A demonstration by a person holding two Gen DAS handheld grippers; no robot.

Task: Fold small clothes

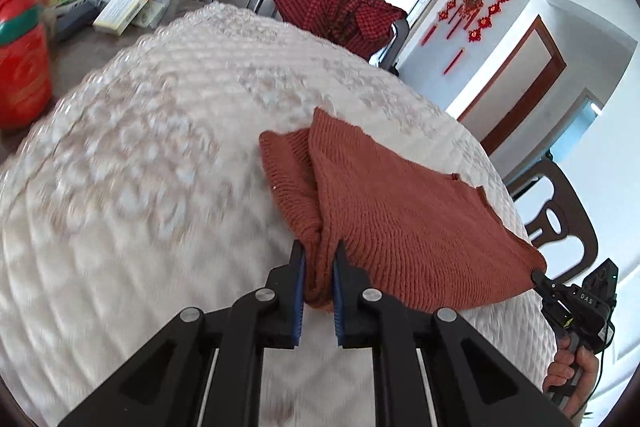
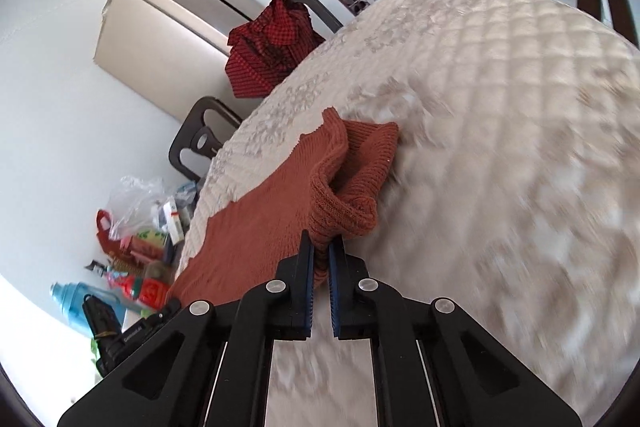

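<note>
A small rust-brown knitted garment (image 1: 400, 223) lies partly folded on the white quilted table cover (image 1: 160, 147). My left gripper (image 1: 319, 259) is shut on one bunched corner of it. My right gripper (image 2: 322, 251) is shut on another corner of the garment (image 2: 256, 227), held stretched between the two. The right gripper also shows in the left wrist view (image 1: 538, 275) at the garment's far corner, held by a hand. The left gripper's body shows in the right wrist view (image 2: 132, 331) at lower left.
A red checked cloth (image 1: 344, 7) hangs over a dark chair back beyond the table. A red container (image 1: 22, 67), boxes (image 1: 128, 3) and plastic bags sit at the table's far left. A dark wooden chair (image 1: 560, 219) stands at the right edge.
</note>
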